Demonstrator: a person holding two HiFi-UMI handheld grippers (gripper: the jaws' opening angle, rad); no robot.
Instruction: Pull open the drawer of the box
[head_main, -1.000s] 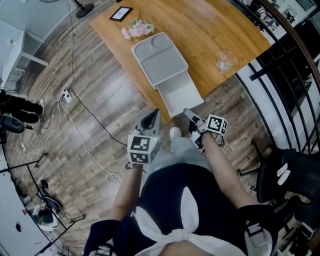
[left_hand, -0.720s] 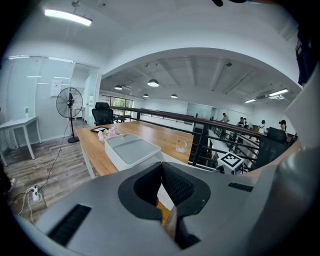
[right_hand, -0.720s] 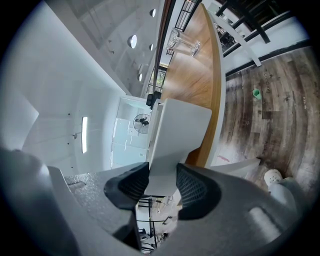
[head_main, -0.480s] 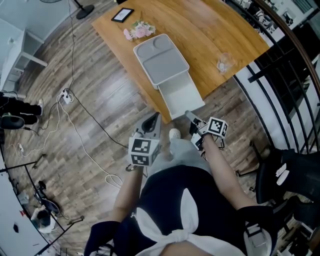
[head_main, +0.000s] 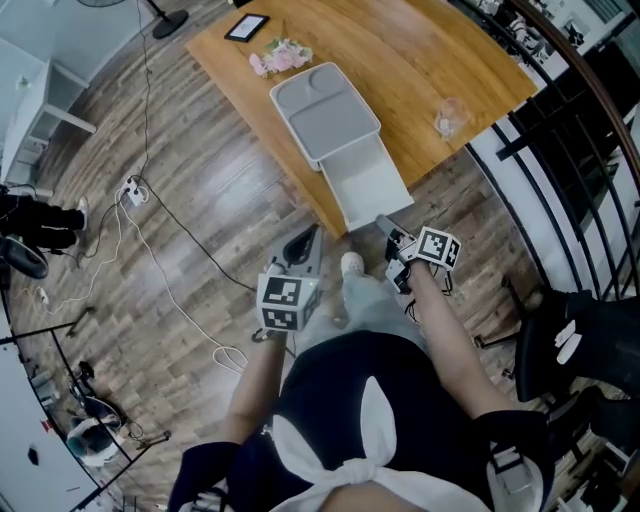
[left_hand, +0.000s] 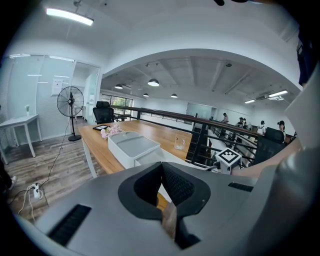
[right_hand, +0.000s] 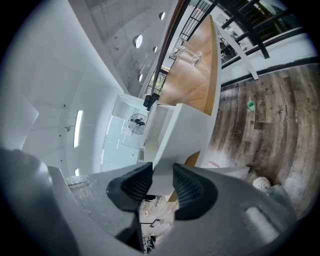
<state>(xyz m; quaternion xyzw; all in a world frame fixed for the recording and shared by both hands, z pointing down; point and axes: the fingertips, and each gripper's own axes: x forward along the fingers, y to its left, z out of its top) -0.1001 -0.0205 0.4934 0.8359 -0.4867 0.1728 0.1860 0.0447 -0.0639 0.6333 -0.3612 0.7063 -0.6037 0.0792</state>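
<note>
1. Wood-plank floor (head_main: 200, 230): spread under everything, with loose cables (head_main: 170, 260) and a power strip (head_main: 132, 190) lying at the left.
2. Wooden table (head_main: 430, 50): set slantwise across the top of the head view, with a black railing (head_main: 560, 140) just past its right side.
3. White box (head_main: 325, 110) with a grey top: resting on the table, near end close to the table's front edge, top moulded into shallow recesses.
4. White drawer (head_main: 368, 185): drawn well out of the box's near end, jutting past the table's edge over the floor, toward the person.
5. Right gripper (head_main: 386, 226): reaching up to the drawer's front wall. Fingers (right_hand: 187, 192) just now closing, clamped on that thin white wall with one pad on each face.
6. Left gripper (head_main: 302, 242): held over the floor to the left of the drawer, clear of both drawer and table. Fingers (left_hand: 181, 184) brought together at the tips, nothing between them.
7. Clear glass (head_main: 450, 115): standing on the table to the right of the box, well apart from it.
8. Pink flowers (head_main: 283, 55): lying on the table just beyond the box's far end.
9. Small black-rimmed frame (head_main: 245, 27): lying flat near the table's far corner, just beyond the flowers.
</note>
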